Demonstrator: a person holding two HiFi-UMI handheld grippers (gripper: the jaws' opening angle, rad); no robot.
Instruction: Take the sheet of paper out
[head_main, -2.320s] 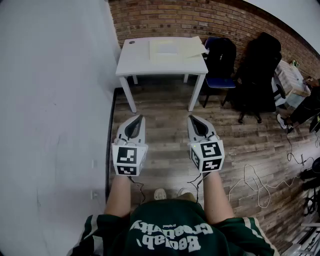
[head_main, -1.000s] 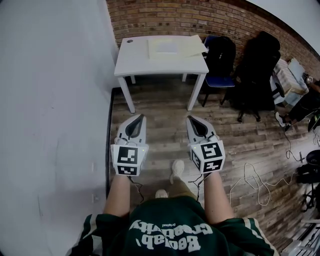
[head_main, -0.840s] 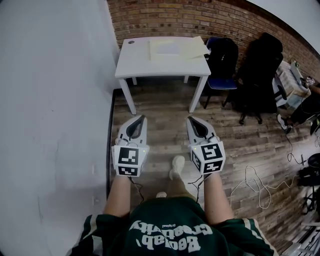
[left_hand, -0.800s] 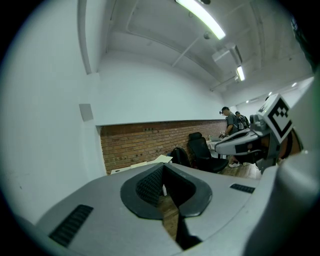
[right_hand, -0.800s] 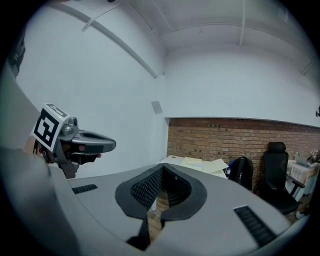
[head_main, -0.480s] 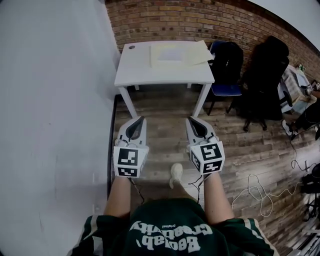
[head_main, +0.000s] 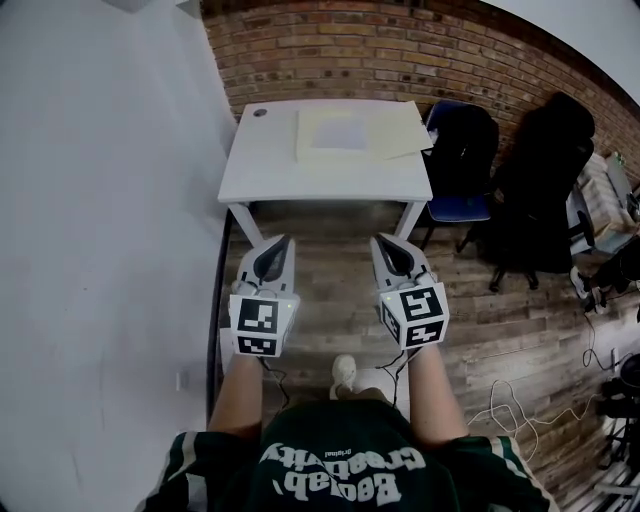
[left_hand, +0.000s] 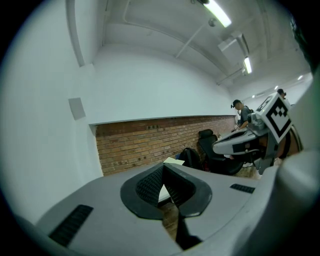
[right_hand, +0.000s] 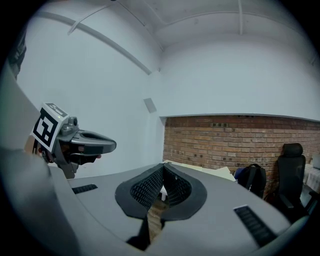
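While you are holding the left gripper (head_main: 283, 239) and right gripper (head_main: 380, 239) shut on nothing (side by side), the sheet of paper (head_main: 338, 131) is lying ahead on the surface (head_main: 268, 160), marginally nearer your right.

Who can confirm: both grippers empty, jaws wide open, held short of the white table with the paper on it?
Jaws are wrong: the left gripper and the right gripper are both shut, as each gripper view shows. Otherwise yes: both empty, short of the white table with the paper on it.
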